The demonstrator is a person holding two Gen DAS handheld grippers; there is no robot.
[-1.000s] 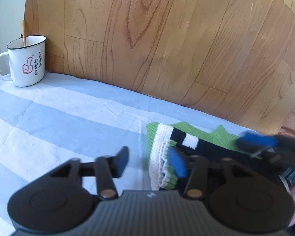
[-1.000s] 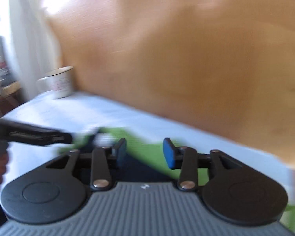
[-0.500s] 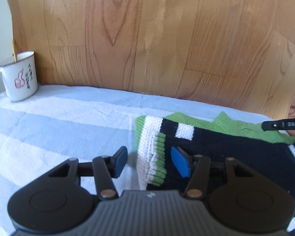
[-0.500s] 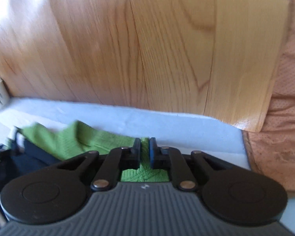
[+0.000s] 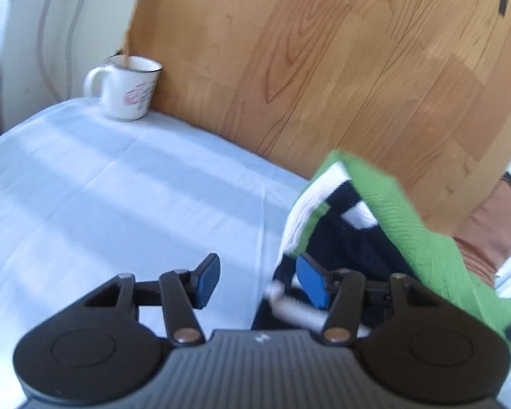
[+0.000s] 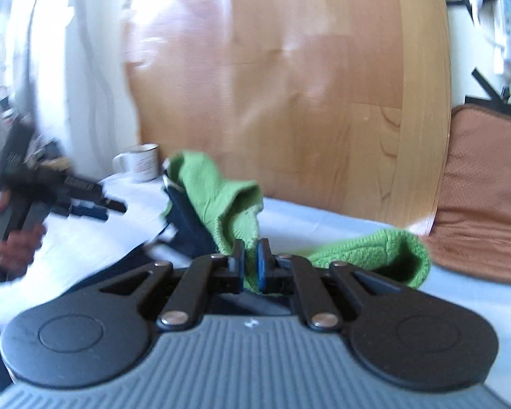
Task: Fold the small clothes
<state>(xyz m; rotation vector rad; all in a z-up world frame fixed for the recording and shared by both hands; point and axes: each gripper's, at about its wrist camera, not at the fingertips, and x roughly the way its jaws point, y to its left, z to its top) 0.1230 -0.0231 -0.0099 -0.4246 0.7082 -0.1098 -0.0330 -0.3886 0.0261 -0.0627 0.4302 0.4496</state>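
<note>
A small knitted sweater (image 5: 385, 211), green, black and white, is lifted off the striped blue-white cloth (image 5: 119, 184). My right gripper (image 6: 250, 260) is shut on the sweater's green edge (image 6: 228, 201) and holds it raised, folds hanging. My left gripper (image 5: 259, 279) is open and empty, just left of the sweater's white cuff, low over the cloth. It also shows in the right wrist view (image 6: 88, 206), held in a hand at the left.
A white enamel mug (image 5: 127, 88) stands at the far left by the wooden board (image 5: 323, 68); it also shows in the right wrist view (image 6: 139, 163). A brown cushion (image 6: 487, 197) lies at the right.
My right gripper has lifted the sweater's green edge up off the cloth and carried it leftward. My left gripper has pulled back to the left, still open.
</note>
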